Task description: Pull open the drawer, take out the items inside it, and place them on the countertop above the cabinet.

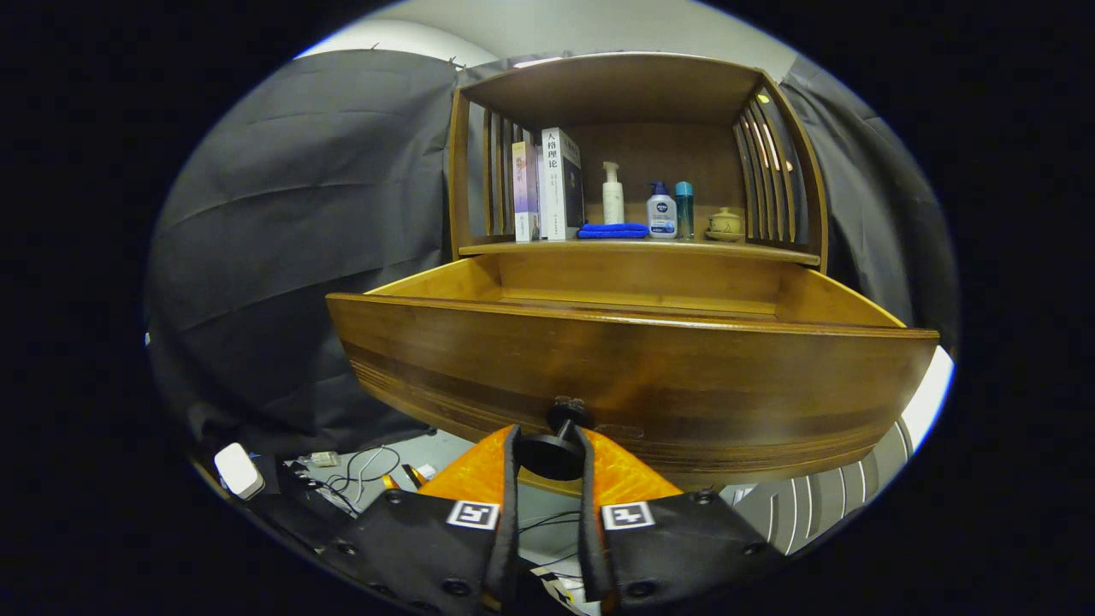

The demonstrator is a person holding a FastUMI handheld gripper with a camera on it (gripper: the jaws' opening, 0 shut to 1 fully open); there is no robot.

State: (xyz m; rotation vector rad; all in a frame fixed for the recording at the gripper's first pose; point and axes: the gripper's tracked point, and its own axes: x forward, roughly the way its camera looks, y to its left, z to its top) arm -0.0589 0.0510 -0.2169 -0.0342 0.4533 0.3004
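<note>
1. Already pulled well out, the drawer (633,368) stands open toward us, its wooden front close ahead of our hand-held gripper (550,449).
2. We have the two fingers closed on the round dark knob (554,452) at the middle of the drawer front, one on each side of it, the hold that lets a straight pull draw the drawer out.
3. We cannot see the drawer's floor from this low angle, so what lies inside is hidden from us.
4. Farther back, the countertop (633,248) above the drawer carries upright books (547,184) at the left, a folded blue cloth (612,230), bottles (661,210) and a small pot (725,222) at the right.
5. We judge the next step to be letting go of the knob and reaching over the front.
</note>
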